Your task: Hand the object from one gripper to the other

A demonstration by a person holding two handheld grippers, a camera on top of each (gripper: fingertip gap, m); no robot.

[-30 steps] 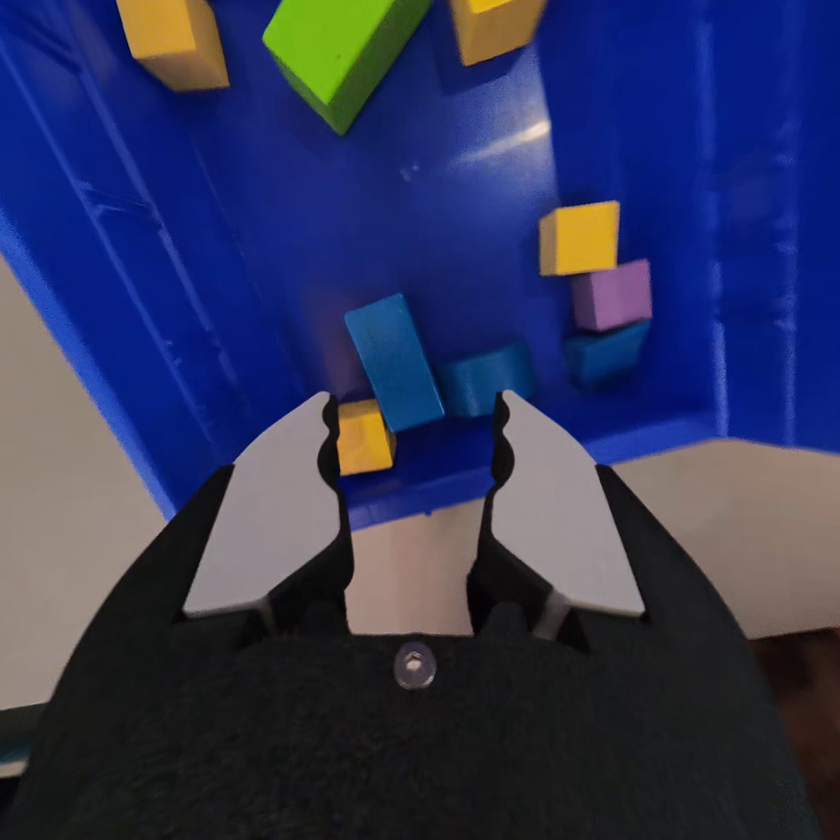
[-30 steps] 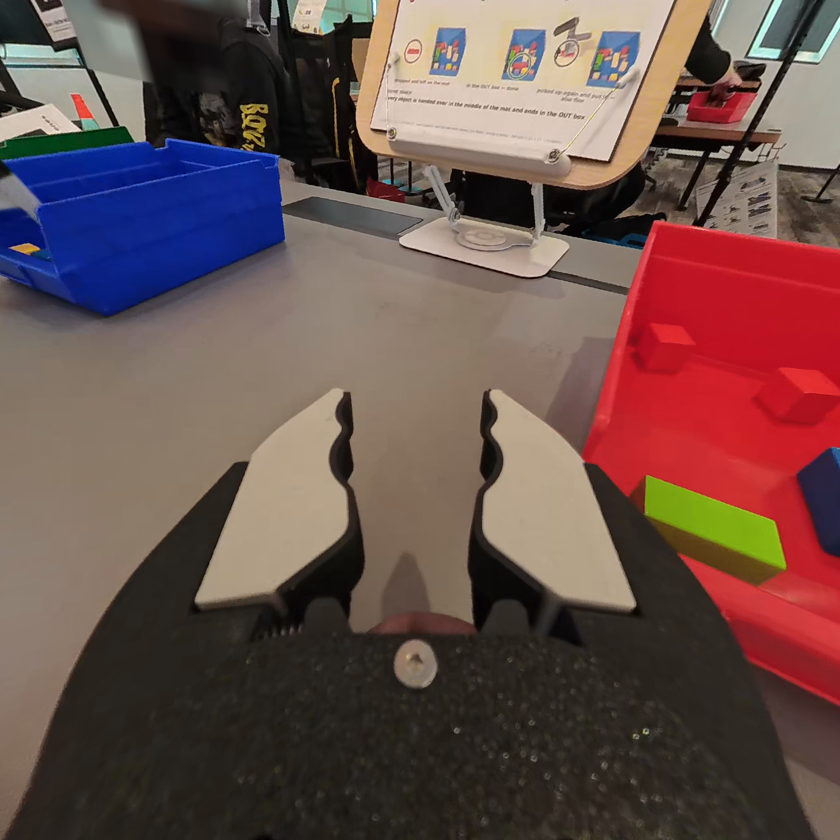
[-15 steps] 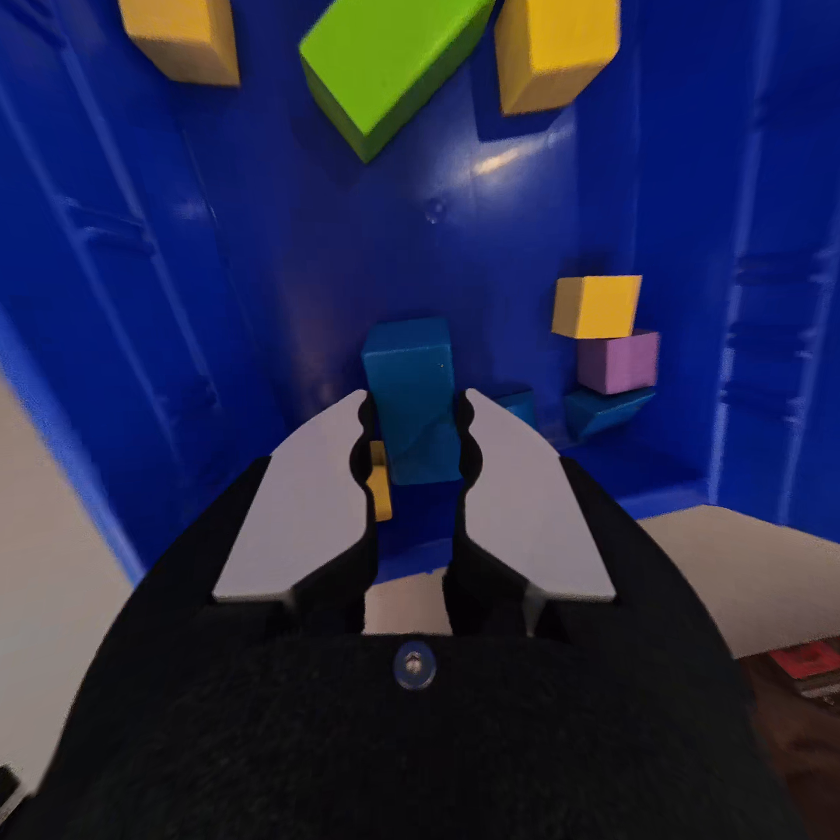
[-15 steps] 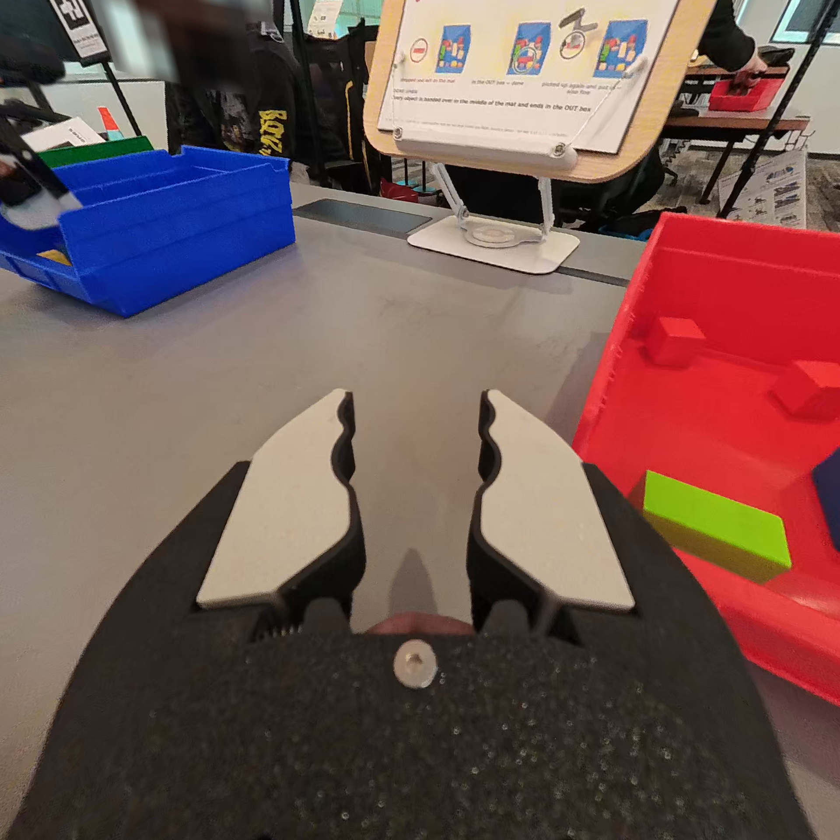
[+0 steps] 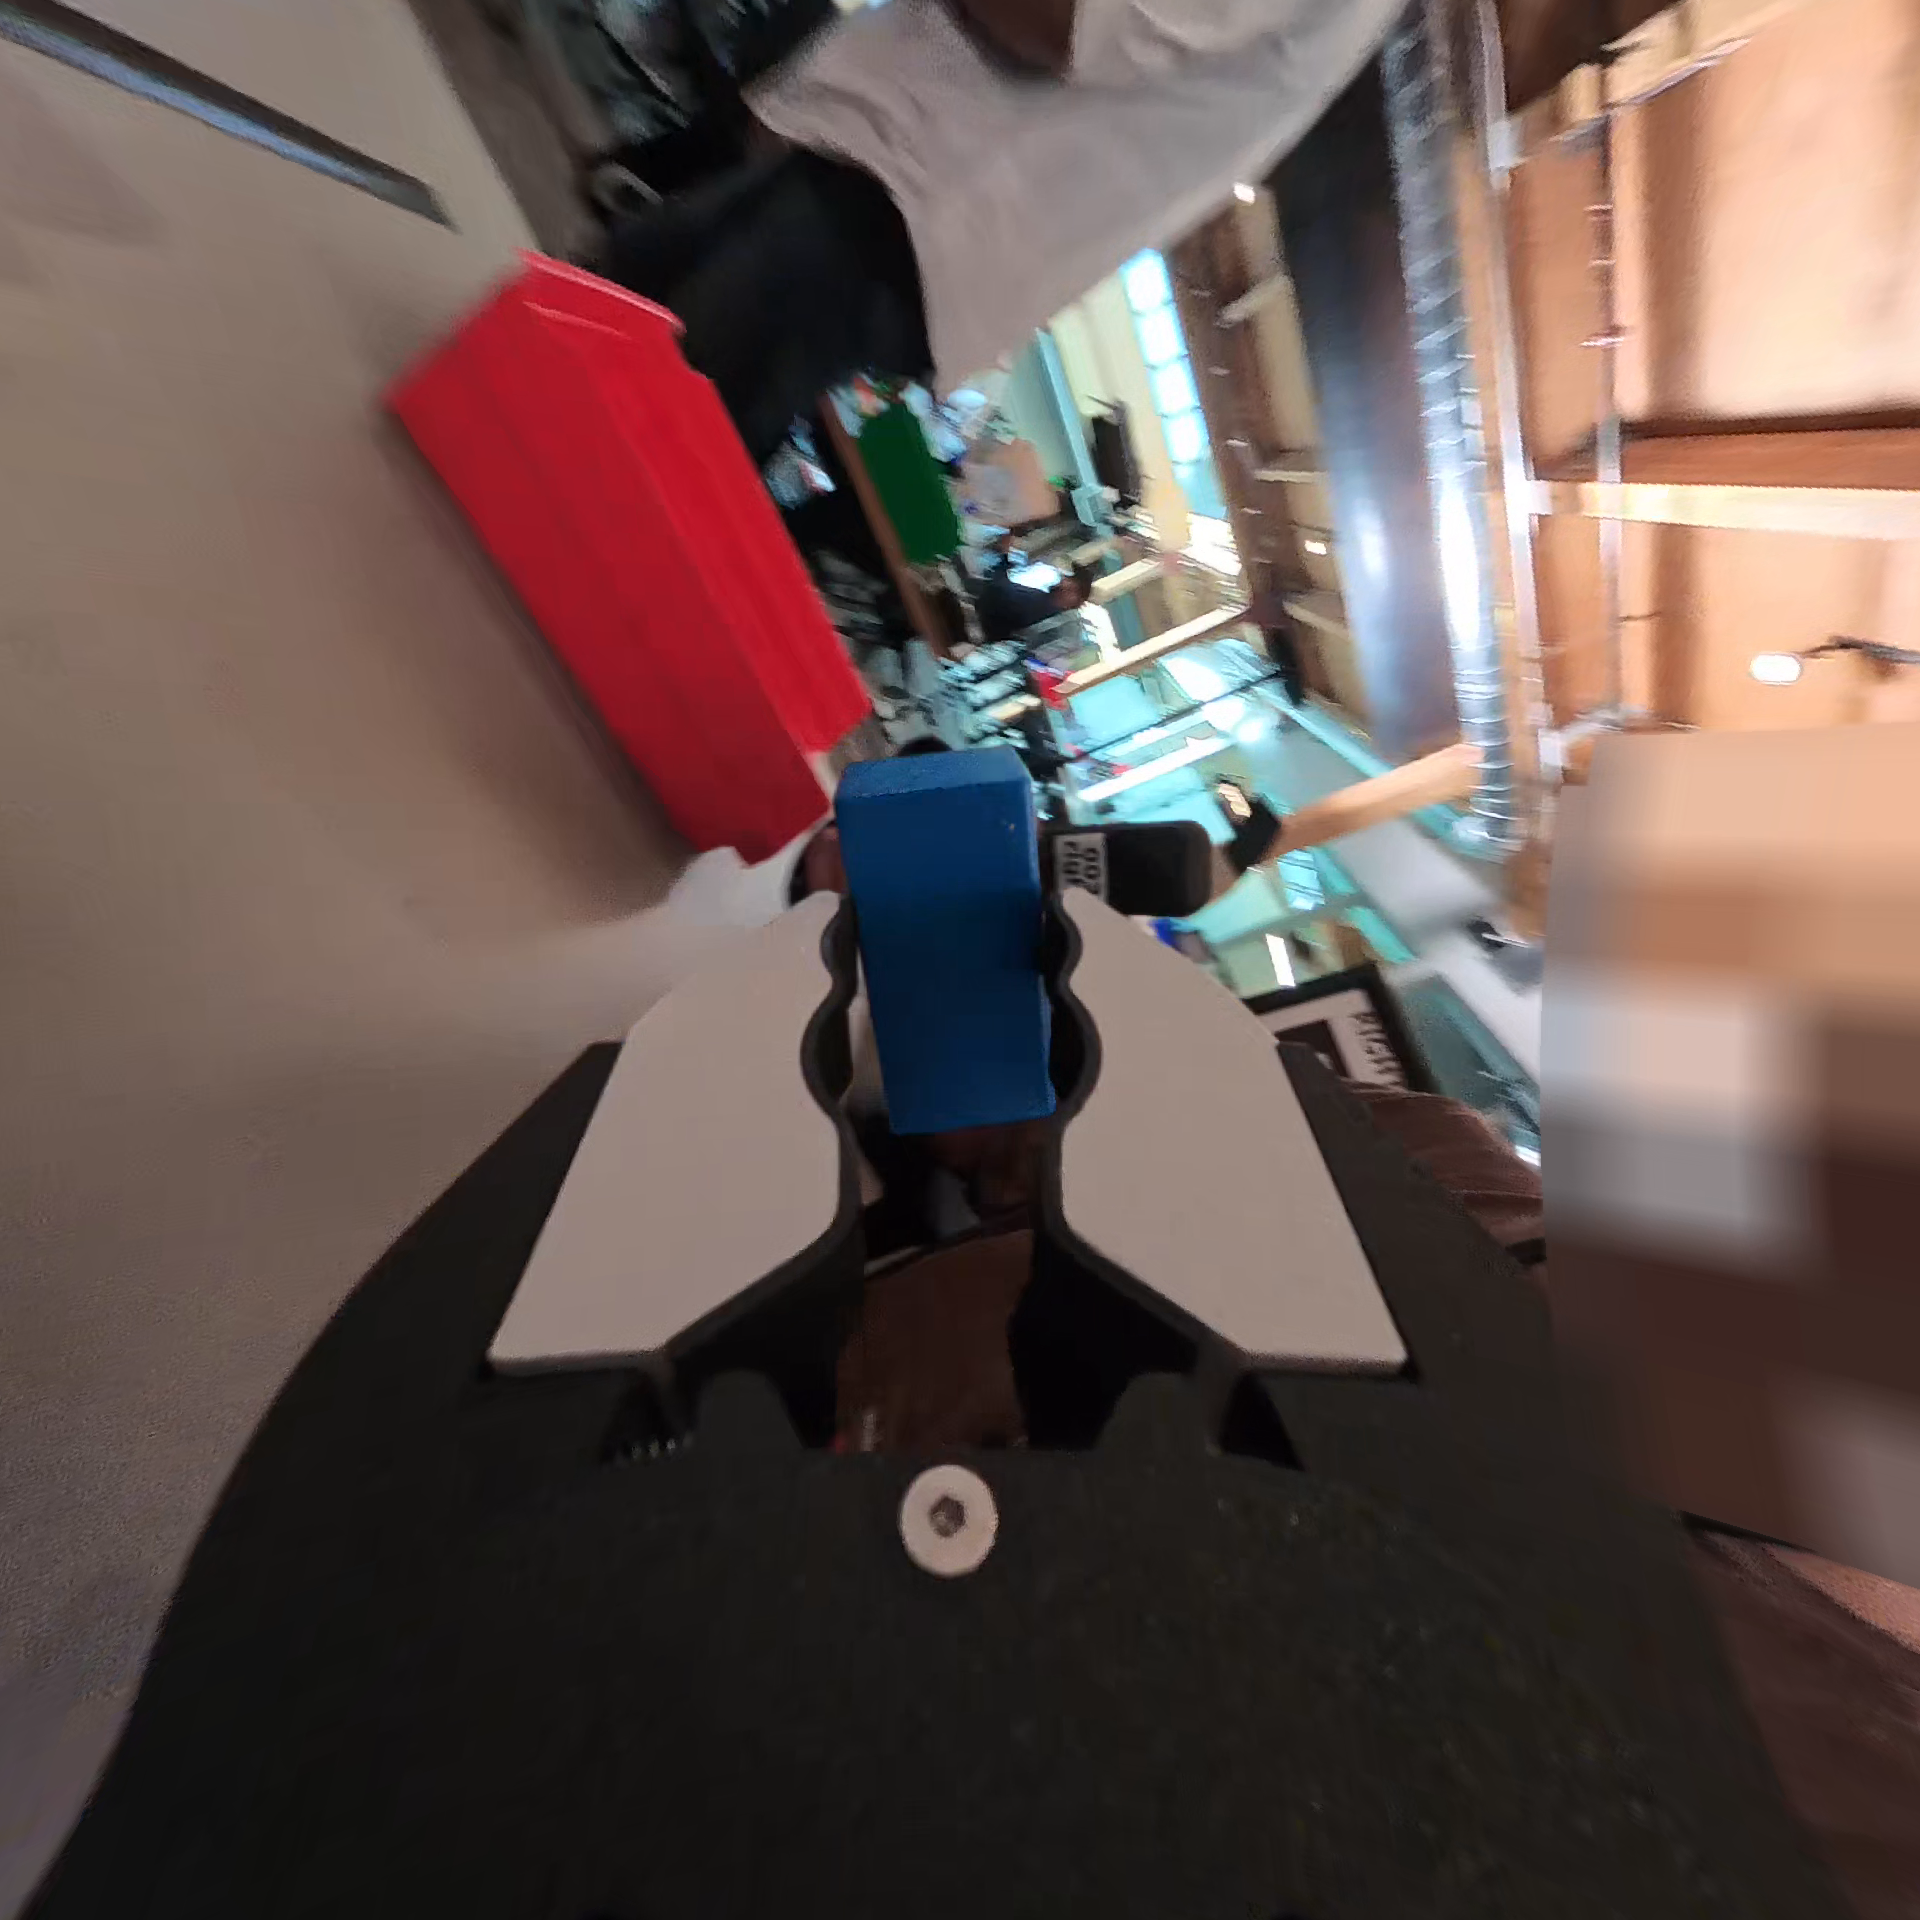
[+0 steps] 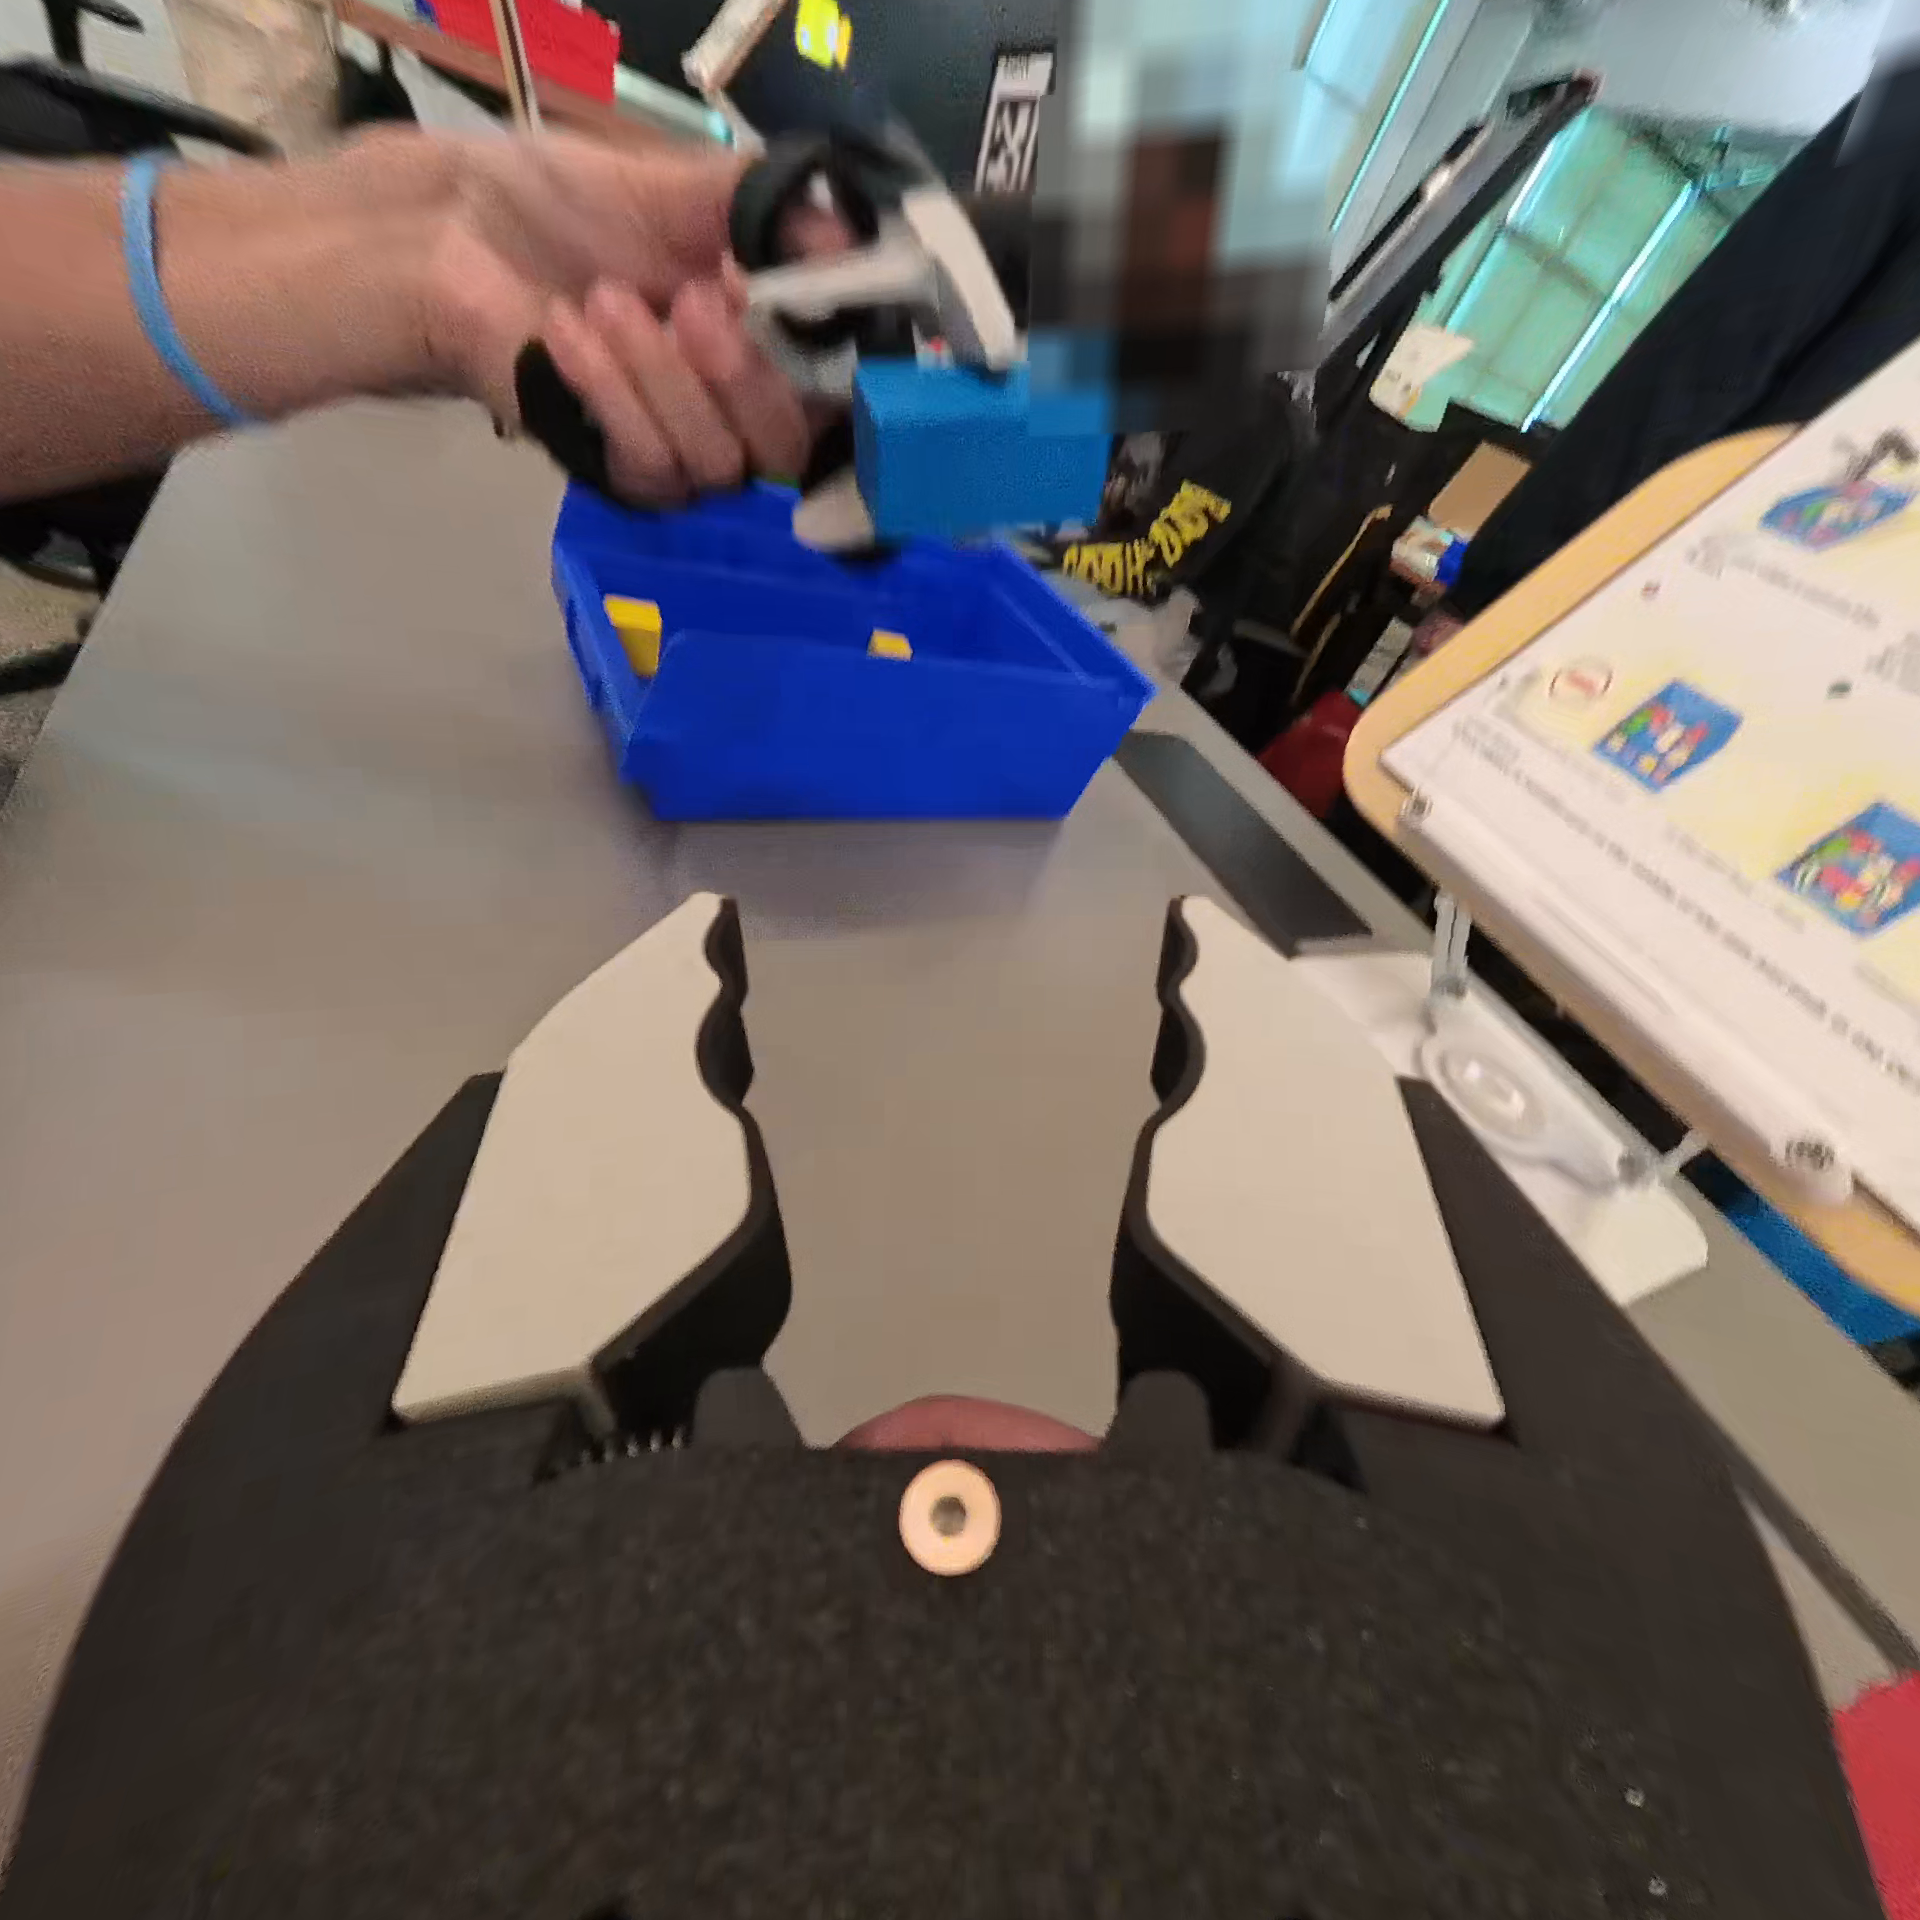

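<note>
My left gripper (image 5: pixel 943 920) is shut on a blue block (image 5: pixel 940 935), which stands out past the fingertips. The left wrist view is rolled on its side and looks across the table toward the red bin (image 5: pixel 623 540). In the right wrist view the same blue block (image 6: pixel 966 447) hangs in the left gripper (image 6: pixel 883 405), held by a hand (image 6: pixel 623 343) above the blue bin (image 6: pixel 862 727). My right gripper (image 6: pixel 951 925) is open and empty, low over the grey table (image 6: pixel 312 935), pointing toward the blue bin.
The blue bin holds yellow blocks (image 6: pixel 634 629). A wooden board with an instruction sheet (image 6: pixel 1662 810) on a white stand is at the right. A dark strip (image 6: pixel 1236 842) lies on the table near it. People and furniture stand behind.
My left gripper closed on the blue block in the blue bin, lifted it out and rolled sideways. My right gripper turned left toward the blue bin and opened wider.
</note>
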